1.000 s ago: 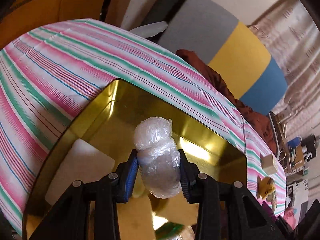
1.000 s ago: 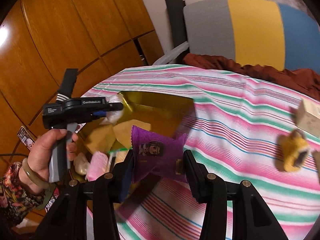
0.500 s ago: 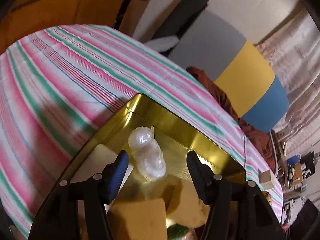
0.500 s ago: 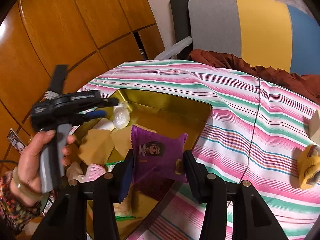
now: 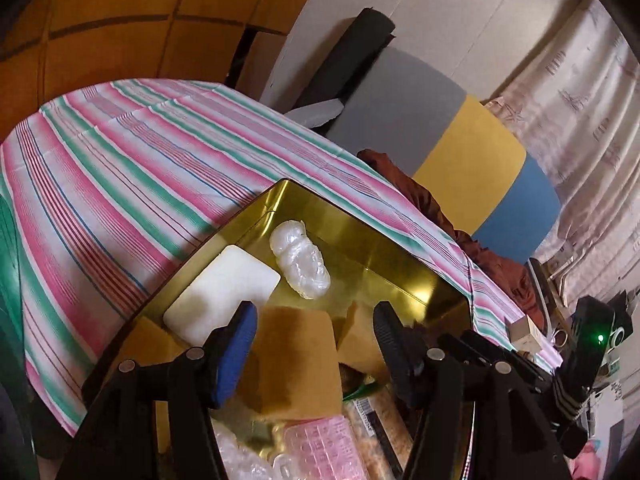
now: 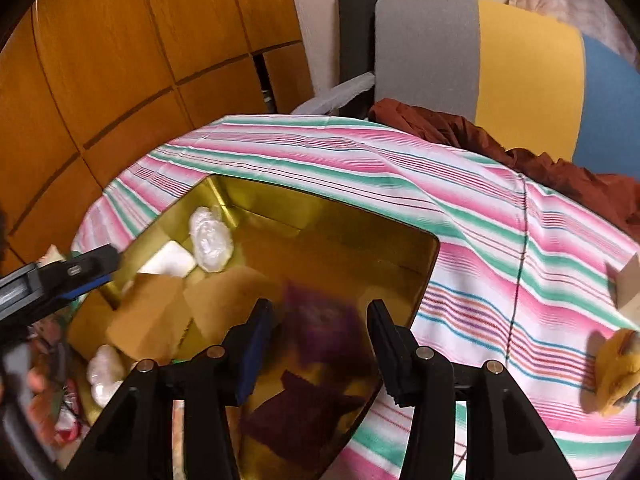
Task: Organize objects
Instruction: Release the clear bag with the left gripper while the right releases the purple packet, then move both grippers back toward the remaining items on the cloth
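Observation:
A gold metal tin (image 5: pixel 356 236) (image 6: pixel 320 208) sits on the striped tablecloth. A clear plastic-wrapped bundle (image 5: pixel 300 266) (image 6: pixel 210 240) lies in its far corner beside a white block (image 5: pixel 222 294) (image 6: pixel 168 260). My left gripper (image 5: pixel 314 332) is open and empty, above tan packets (image 5: pixel 296 364) in the tin. My right gripper (image 6: pixel 320 326) is open; a purple snack packet (image 6: pixel 324 328), blurred, is between and below its fingers, falling free into the tin. The left gripper also shows at the left of the right wrist view (image 6: pixel 60 276).
A yellow toy (image 6: pixel 618 372) and a small tan box (image 6: pixel 626 284) lie on the cloth to the right. A grey, yellow and blue cushion (image 5: pixel 460 140) and brown cloth (image 6: pixel 500 148) are behind the table. Pink and clear packets (image 5: pixel 320 452) fill the tin's near end.
My left gripper opened, dropped the clear bundle into the tin's corner and drew back. My right gripper moved over the tin and opened, letting go of the purple packet.

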